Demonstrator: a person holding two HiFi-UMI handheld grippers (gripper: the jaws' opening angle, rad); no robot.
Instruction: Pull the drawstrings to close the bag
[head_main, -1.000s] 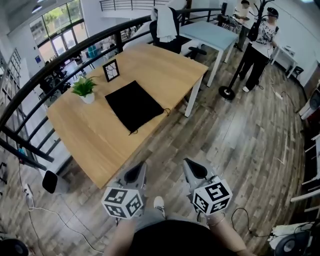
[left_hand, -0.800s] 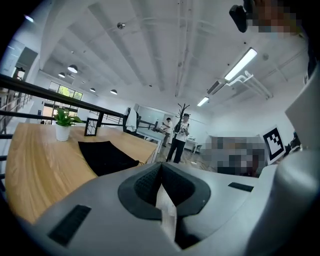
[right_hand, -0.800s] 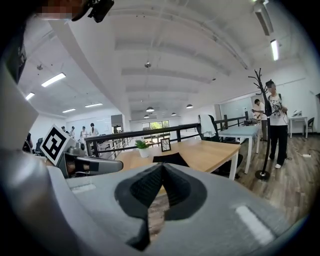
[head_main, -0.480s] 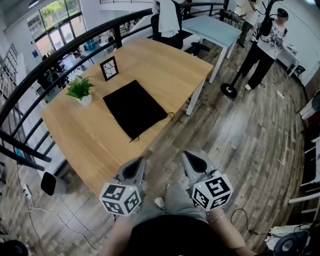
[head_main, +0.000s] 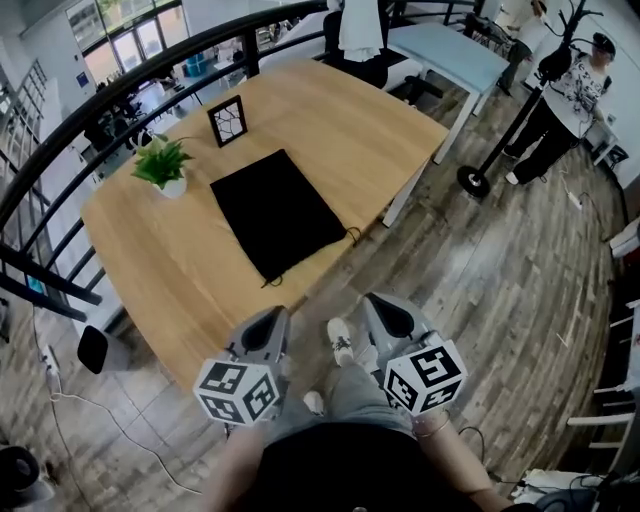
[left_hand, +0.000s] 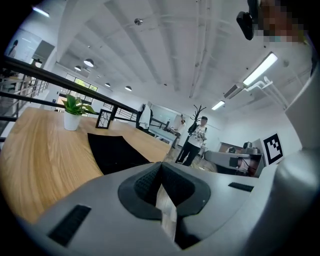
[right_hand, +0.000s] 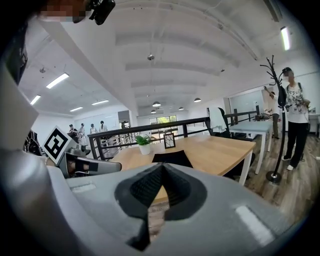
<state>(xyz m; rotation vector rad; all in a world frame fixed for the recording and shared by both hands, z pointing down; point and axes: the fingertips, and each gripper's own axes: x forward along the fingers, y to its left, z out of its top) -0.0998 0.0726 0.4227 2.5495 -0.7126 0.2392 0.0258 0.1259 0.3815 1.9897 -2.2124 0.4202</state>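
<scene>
The black bag (head_main: 275, 210) lies flat mid-frame on the table (head_main: 150, 265); it looks like limp, light cloth (likely to slide). Its drawstrings (head_main: 352, 235), at the lower edge, seem the place to pinch. Left gripper (head_main: 266, 322) and right gripper (head_main: 386, 306) hang below, clenched empty.

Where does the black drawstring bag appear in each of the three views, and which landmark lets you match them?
Head view: the black bag lies flat on the wooden table, above centre and slightly left.
Left gripper view: the bag is left of centre, on the tabletop.
Right gripper view: the bag is small, near the centre.
Shared landmark: the potted plant, left of the bag in all three.
</scene>
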